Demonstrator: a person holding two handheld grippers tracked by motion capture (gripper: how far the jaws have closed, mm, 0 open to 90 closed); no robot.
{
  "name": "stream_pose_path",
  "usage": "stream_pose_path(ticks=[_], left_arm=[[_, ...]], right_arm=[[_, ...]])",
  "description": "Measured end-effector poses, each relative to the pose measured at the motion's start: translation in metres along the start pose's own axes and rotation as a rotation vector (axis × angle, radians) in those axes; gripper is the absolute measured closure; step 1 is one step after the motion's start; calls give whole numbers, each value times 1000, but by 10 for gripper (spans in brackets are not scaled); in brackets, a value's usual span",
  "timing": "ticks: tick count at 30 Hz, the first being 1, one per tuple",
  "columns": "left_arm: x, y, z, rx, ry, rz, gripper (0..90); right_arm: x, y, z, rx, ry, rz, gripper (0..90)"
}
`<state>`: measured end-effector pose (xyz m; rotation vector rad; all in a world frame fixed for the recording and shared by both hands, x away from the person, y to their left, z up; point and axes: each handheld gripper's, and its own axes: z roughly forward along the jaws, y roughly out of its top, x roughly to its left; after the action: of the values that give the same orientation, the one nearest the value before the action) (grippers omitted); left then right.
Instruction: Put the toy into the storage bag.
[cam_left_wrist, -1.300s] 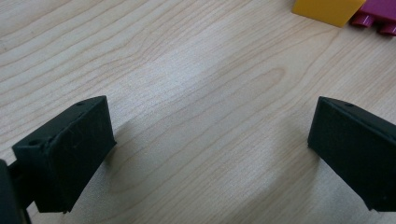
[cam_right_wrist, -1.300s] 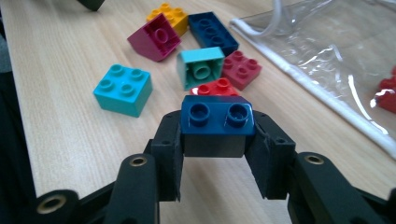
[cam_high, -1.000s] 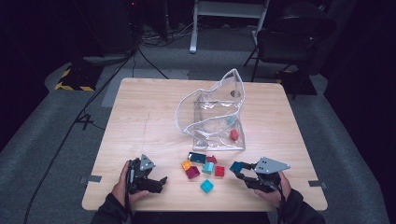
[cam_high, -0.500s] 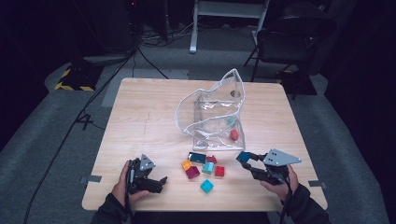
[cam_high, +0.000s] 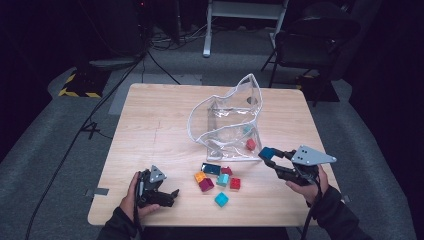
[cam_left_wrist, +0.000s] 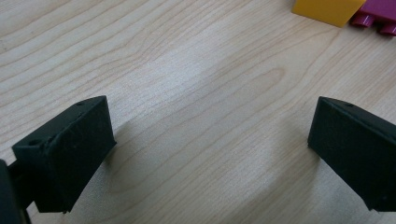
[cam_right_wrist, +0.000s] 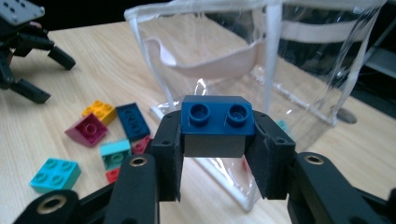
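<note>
Blue, hard plastic 2-stud brick (cam_right_wrist: 218, 114) sits clamped by its flat sides in the closed right gripper (cam_right_wrist: 218, 149), light, rigid, slightly slippery.

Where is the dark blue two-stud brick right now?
The blue brick is clamped between the right gripper's jaws, off the table at its right side, just in front of the clear bag in the high view.

cut off: yellow brick (cam_left_wrist: 328, 10) top edge | magenta brick (cam_left_wrist: 376, 14) corner
</note>
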<state>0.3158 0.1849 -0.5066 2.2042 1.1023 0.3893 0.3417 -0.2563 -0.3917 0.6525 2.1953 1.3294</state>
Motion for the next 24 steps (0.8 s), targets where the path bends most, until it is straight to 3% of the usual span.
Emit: stream_pose_path(ticks=[9, 24], left_arm=[[0, 0, 0, -2, 0, 1, 5], [0, 0, 0, 0, 0, 0, 5]], right_arm=[[-17, 31, -4, -56, -10, 3, 590], [-24, 73, 3, -105, -37, -13, 589]])
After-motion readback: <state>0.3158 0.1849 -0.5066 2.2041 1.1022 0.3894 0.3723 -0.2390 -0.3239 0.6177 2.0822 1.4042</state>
